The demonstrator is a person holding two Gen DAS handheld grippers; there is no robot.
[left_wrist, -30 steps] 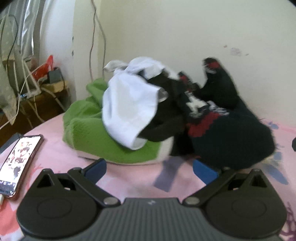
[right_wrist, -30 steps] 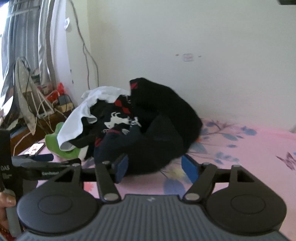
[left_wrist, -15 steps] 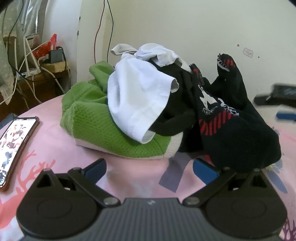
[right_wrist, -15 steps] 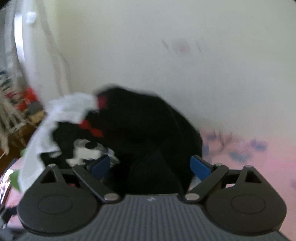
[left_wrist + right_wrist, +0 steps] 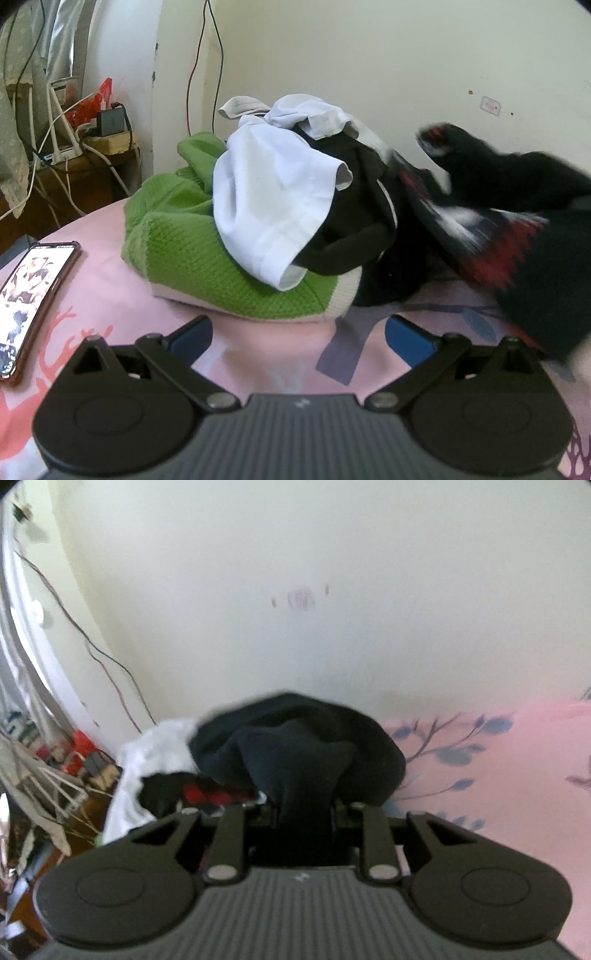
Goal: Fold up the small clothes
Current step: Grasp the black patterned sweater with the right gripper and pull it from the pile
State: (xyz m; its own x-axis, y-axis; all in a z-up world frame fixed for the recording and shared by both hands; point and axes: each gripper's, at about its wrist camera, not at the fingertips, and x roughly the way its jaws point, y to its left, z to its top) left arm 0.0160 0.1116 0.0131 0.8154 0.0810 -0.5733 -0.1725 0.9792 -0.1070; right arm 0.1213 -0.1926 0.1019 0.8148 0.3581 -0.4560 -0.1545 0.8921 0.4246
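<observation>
A pile of small clothes lies on the pink bedsheet by the wall: a green knit sweater, a white garment draped over it, and a black sweater with red and white pattern on the right, blurred. My left gripper is open and empty, just in front of the pile. My right gripper is shut on a fold of the black sweater, which bunches up ahead of its jaws. The white garment shows to its left.
A phone with a lit screen lies on the sheet at the left. A low wooden stand with cables and chargers sits by the wall at the far left. The cream wall rises right behind the pile.
My right gripper moved onto the pile and closed on the black sweater, which is now being pulled to the right. My left gripper came slightly closer to the green sweater and stayed open.
</observation>
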